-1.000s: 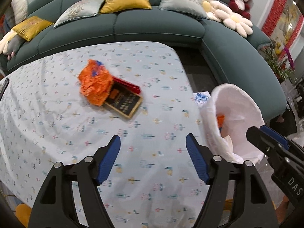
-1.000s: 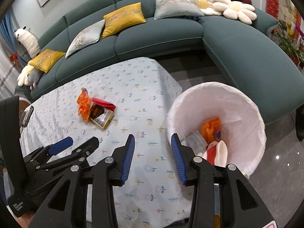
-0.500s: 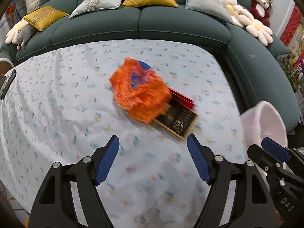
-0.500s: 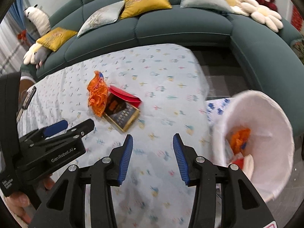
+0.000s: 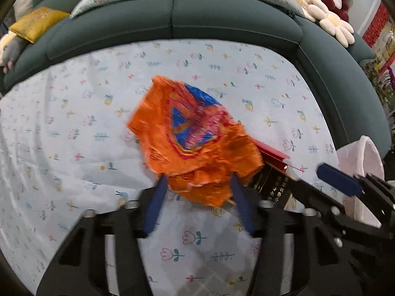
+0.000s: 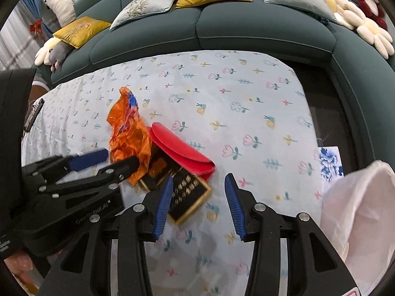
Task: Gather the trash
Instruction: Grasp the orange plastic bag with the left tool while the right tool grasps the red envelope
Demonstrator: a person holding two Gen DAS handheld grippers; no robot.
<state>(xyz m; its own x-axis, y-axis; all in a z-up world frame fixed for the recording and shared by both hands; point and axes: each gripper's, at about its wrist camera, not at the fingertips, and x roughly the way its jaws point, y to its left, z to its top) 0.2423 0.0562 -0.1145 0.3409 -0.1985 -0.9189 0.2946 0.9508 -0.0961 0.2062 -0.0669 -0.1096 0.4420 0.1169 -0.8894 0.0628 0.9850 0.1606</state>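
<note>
A crumpled orange wrapper (image 5: 195, 143) with a blue patch lies on the flowered tablecloth (image 5: 74, 148), partly on top of a black-and-gold box (image 6: 187, 192) with a red flap (image 6: 182, 150). My left gripper (image 5: 200, 197) points down at the wrapper. Its jaws are closing, with the wrapper's lower edge between the blue pads. In the right wrist view the wrapper (image 6: 128, 133) stands between the left gripper's (image 6: 108, 162) fingers. My right gripper (image 6: 197, 197) is open just above the box's near corner, holding nothing. The white-lined trash bin (image 6: 358, 209) stands off the table's right edge.
A dark green sofa (image 6: 246, 24) with yellow and grey cushions and plush toys curves around the table's far side. A remote (image 6: 33, 116) lies at the table's left edge. A blue-and-white patterned item (image 6: 329, 162) sits near the bin.
Both grippers moved from beside the bin across the table and down to the wrapper and box. The left jaws narrowed around the wrapper's lower edge. The right jaws kept their width.
</note>
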